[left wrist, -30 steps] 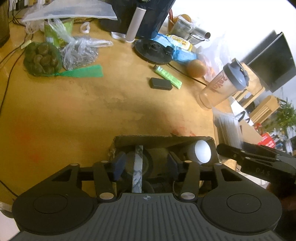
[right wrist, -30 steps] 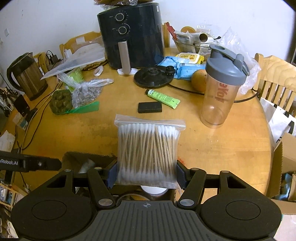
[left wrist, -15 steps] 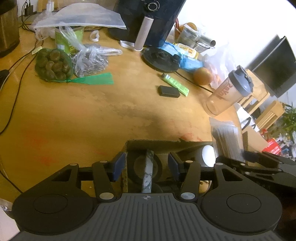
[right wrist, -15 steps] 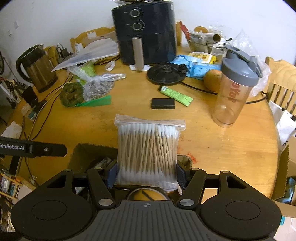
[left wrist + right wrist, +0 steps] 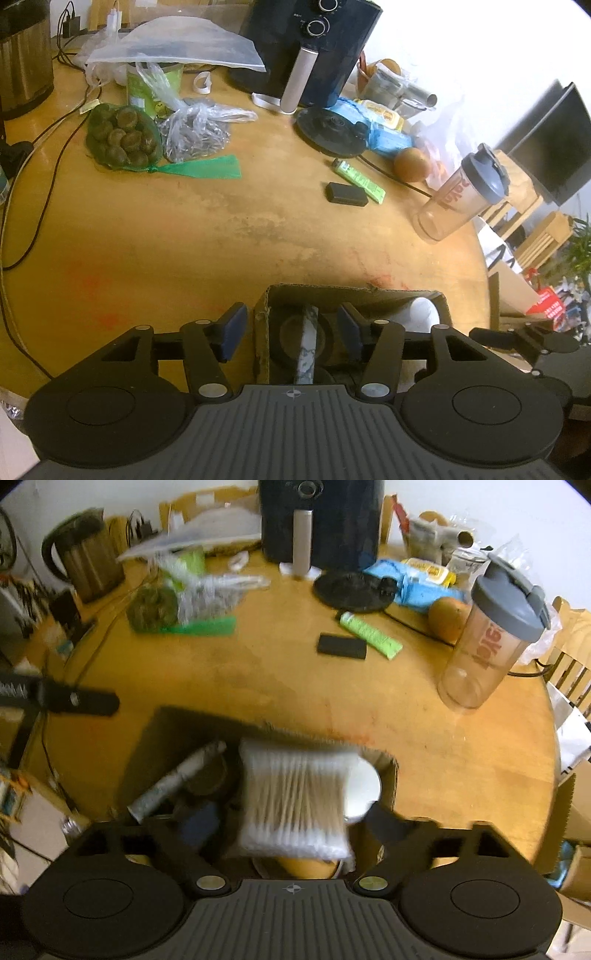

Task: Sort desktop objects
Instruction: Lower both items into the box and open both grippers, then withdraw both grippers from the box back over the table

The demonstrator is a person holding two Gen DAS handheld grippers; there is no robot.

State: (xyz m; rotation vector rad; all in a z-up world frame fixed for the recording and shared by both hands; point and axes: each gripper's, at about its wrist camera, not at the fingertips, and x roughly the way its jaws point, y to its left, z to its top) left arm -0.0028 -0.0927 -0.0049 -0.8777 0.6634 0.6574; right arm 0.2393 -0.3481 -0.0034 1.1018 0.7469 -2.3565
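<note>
Left wrist view: the left gripper (image 5: 291, 328) hovered at the near edge of a round wooden table (image 5: 207, 236), its 2 fingers spread wide and holding nothing, straddling the left wall of an open cardboard box (image 5: 354, 295). Inside the box stood a marbled stick (image 5: 307, 343) and a white cup (image 5: 421, 314). Near the far edge sat a black air fryer (image 5: 306, 51), with a small black case (image 5: 346, 194) and a green tube (image 5: 357, 180) nearer the middle and a shaker bottle (image 5: 463, 195) by the right edge.

Right wrist view, blurred: the right gripper (image 5: 291, 827) had its fingers spread wide, and the bag of cotton swabs (image 5: 295, 797) sat between them inside the box (image 5: 192, 731), no longer squeezed. Whether a finger still touched it could not be told.
</note>
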